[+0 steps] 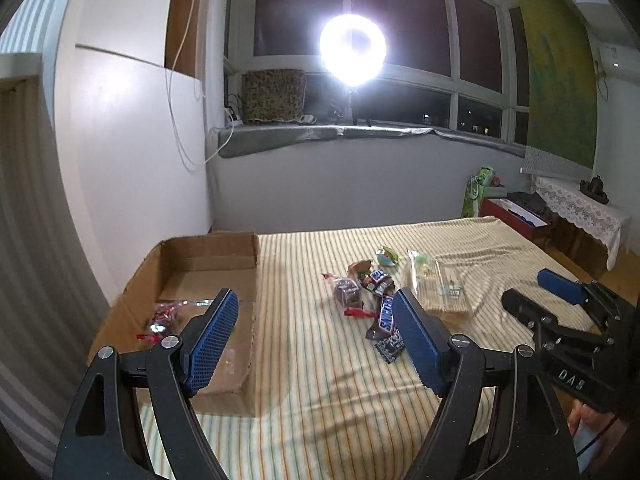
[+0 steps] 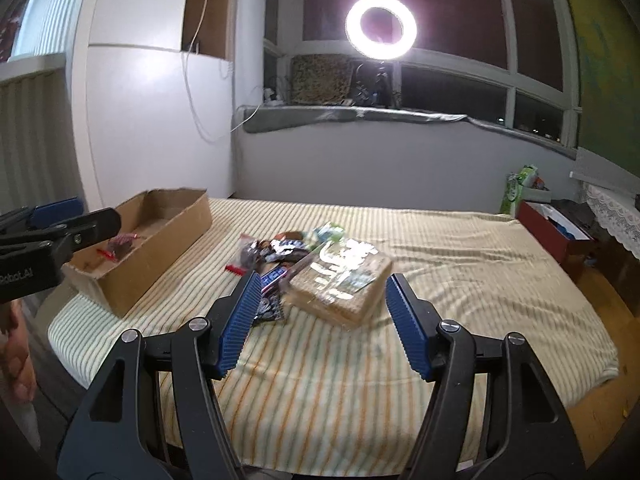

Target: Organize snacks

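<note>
A heap of wrapped snacks [image 1: 372,292] lies mid-bed, with a Snickers bar [image 1: 386,316] at its near edge and a clear pack of crackers [image 1: 440,288] to its right. One dark snack with red ends [image 1: 160,322] rests inside the open cardboard box [image 1: 248,320] on the left. My left gripper [image 1: 316,300] stands open and empty between the box and the heap. My right gripper [image 2: 323,280] is open too, hovering just short of the cracker pack [image 2: 340,284] without touching it. Each gripper shows in the other's view: right gripper [image 1: 524,286], left gripper [image 2: 96,212] over the box [image 2: 160,248].
The striped bedspread [image 2: 440,264] ends at a near edge and a right edge with wooden floor beyond. A ring light [image 2: 381,32] glares from the windowsill. A red box [image 2: 552,232] and a lace-covered table [image 1: 580,208] stand to the right. White wall and cabinet sit behind the cardboard box.
</note>
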